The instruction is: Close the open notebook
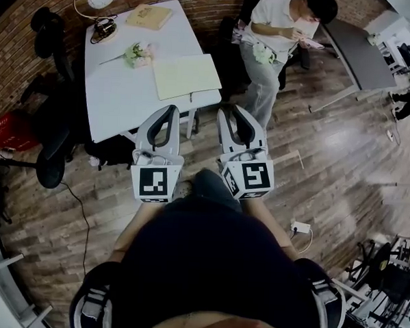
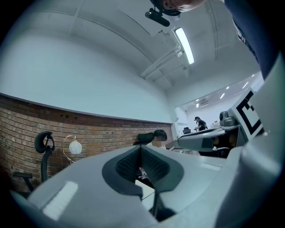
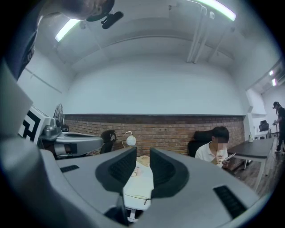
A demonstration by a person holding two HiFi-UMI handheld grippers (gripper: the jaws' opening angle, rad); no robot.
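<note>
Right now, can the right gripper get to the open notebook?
Probably not yet: the right gripper hangs short of the table corner where the notebook lies. Nothing stands between them, so moving forward should do.

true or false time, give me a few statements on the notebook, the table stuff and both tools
The pale yellow paper notebook lies open on the white rectangular table. True.
The right tool grips the notebook. False: its jaws stand apart, empty, short of the notebook.
The left tool has its jaws together. True.
The pink and white flower bouquet lies on the notebook. False: it lies beside it on the table.
</note>
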